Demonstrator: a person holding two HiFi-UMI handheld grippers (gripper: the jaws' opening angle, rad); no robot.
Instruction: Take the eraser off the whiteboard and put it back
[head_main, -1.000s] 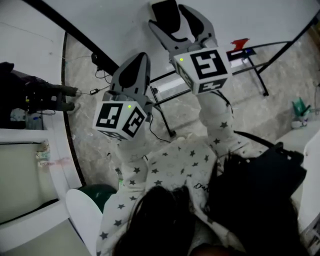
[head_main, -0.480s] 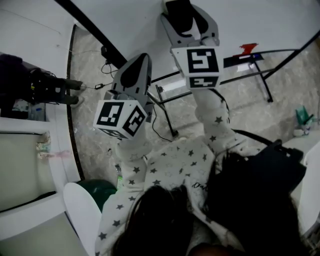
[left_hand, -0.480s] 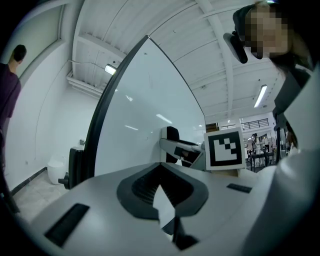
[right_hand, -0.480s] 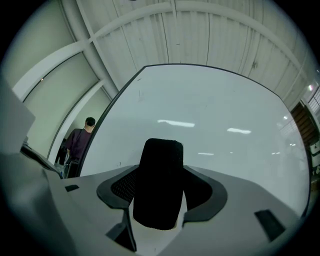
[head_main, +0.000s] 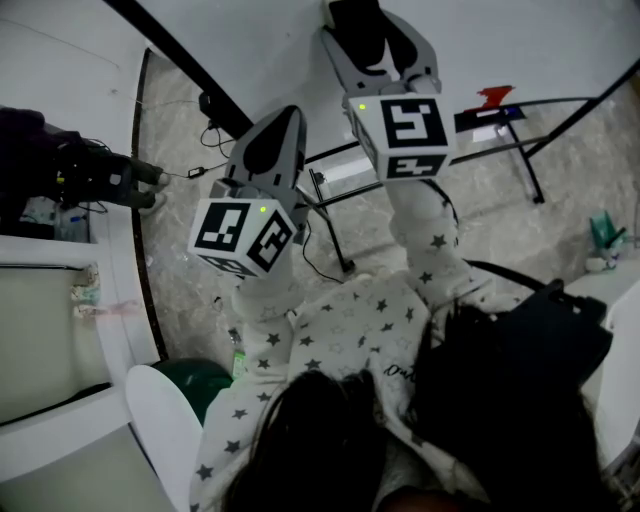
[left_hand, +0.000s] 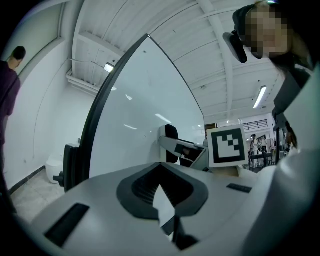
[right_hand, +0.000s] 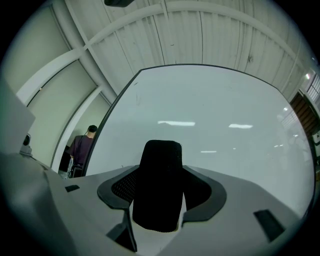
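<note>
Right gripper (head_main: 378, 45) is clamped on the black eraser (right_hand: 157, 185). Its pads sit on the two long sides and the jaws have just been closing in on it. The eraser is up at the far side, at the whiteboard (right_hand: 225, 100). Can't tell if it touches the board or is already off.

Left gripper (head_main: 283, 118) has its jaws together with nothing in them, and hangs nearer and to the left.

The eraser looks light, with a stiff textured body and probably a soft wiping face. It likely clings to the board only weakly. Side grip at mid-length seems right, and a straight pull should free it with little slip or breakage risk.

Versus a second back, the right jaws are narrower around the eraser, the marker cube (head_main: 405, 135) has turned a bit, and the right gripper sits slightly further right. The left gripper is about the same.
</note>
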